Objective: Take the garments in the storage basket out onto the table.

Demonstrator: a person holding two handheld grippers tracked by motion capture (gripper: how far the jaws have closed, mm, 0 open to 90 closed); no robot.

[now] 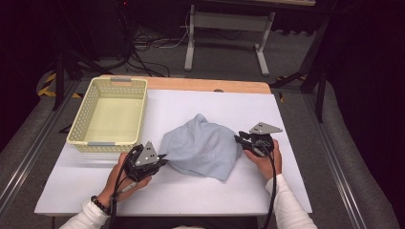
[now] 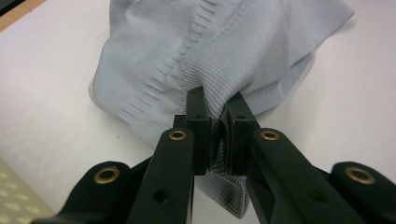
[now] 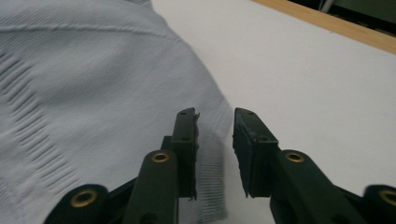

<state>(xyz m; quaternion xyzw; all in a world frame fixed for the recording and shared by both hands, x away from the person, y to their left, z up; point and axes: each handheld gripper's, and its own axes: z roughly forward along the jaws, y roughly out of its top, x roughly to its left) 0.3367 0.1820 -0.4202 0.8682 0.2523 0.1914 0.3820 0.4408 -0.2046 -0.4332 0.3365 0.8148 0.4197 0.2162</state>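
A light blue knit garment lies crumpled on the white-covered tabletop, a little toward the near edge and about midway between the left and right edges. In the left gripper view its ribbed hem and a line of patterned stitching run up from the jaws. The left claw is clamped on the garment's left edge: a fold of ribbed fabric sits pinched between the two black pads, and a bit of it hangs out beneath them. The right claw sits at the garment's right edge with its jaws apart; in the right gripper view the gap between the pads shows bare tabletop and the fabric's edge lies along the left pad, probably touching it, though the blurred close view does not settle that. A pale yellow perforated plastic basket stands near the far left corner of the tabletop, well apart from the garment. A strip of wood shows along the far edge.
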